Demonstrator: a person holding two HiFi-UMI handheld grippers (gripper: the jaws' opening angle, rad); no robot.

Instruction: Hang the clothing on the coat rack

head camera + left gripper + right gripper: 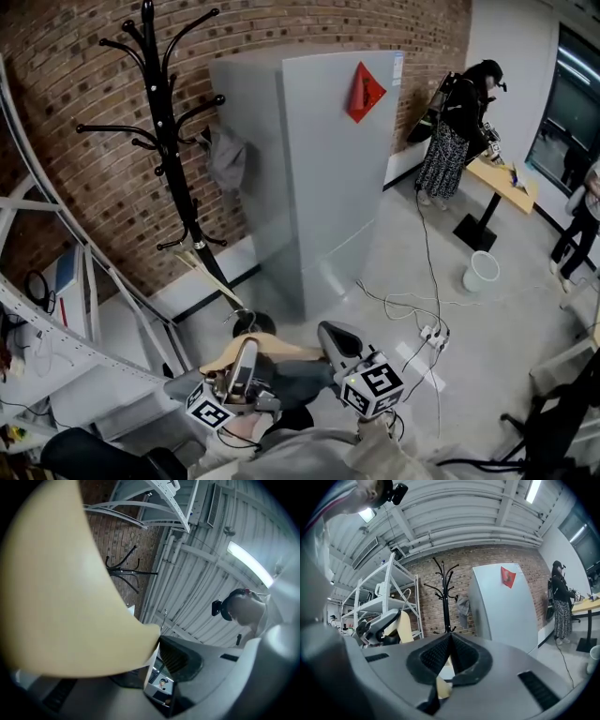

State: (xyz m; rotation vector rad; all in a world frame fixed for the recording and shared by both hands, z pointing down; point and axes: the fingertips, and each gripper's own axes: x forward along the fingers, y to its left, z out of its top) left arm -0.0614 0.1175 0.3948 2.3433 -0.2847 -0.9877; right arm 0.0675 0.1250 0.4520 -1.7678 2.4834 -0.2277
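A pale wooden hanger lies level between my two grippers, low in the head view. Dark grey cloth hangs under it. My left gripper is shut on the hanger's left arm, which fills the left gripper view as a broad wooden hanger against the jaw pad. My right gripper is shut on the hanger's right end; a sliver of wood shows below its closed pads. The black coat rack stands ahead at the brick wall, with a grey garment on one hook.
A tall grey cabinet stands right of the rack. White metal shelving runs along the left. Cables and a power strip lie on the floor, near a white bucket. A person stands at a desk far right.
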